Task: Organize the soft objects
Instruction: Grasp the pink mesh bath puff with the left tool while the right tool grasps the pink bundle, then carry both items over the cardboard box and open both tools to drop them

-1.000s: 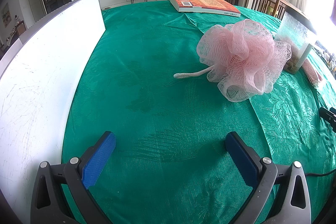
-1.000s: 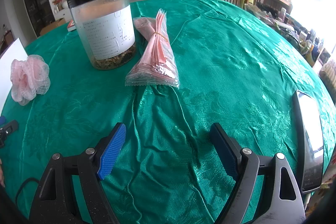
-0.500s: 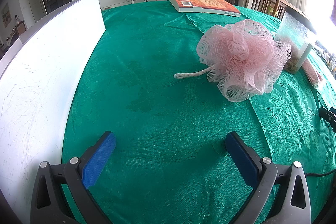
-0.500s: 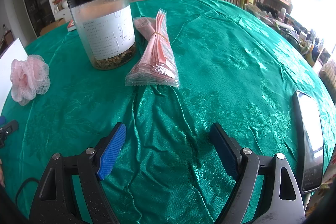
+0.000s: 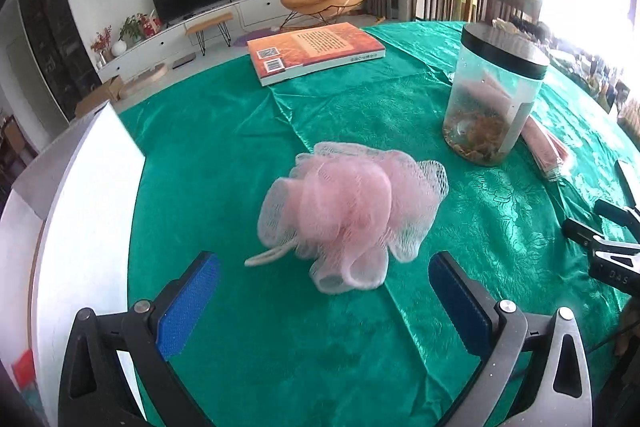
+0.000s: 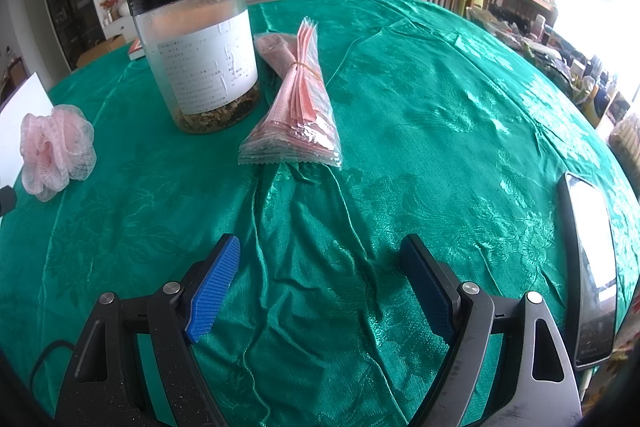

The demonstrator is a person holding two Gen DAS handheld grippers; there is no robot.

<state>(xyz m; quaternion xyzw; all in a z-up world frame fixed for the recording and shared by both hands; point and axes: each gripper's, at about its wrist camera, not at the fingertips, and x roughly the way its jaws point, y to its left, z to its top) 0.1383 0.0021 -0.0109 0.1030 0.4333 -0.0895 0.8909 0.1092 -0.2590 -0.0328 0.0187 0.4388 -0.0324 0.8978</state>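
A pink mesh bath pouf [image 5: 352, 211] with a white cord loop lies on the green tablecloth [image 5: 224, 155]. My left gripper [image 5: 324, 297] is open and empty, its blue pads just short of the pouf on either side. The pouf also shows at the far left of the right wrist view [image 6: 56, 151]. My right gripper [image 6: 320, 287] is open and empty above wrinkled cloth, well short of a bundle of pink sachets [image 6: 298, 115].
A clear jar with a black lid [image 5: 492, 103] [image 6: 200, 55] stands right of the pouf. An orange book [image 5: 312, 51] lies at the back. A white board [image 5: 76, 211] lines the left edge. A phone [image 6: 590, 267] lies at the right.
My left gripper has swung right and forward, so the pouf now sits centred just ahead of its open pads. The right gripper has not moved.
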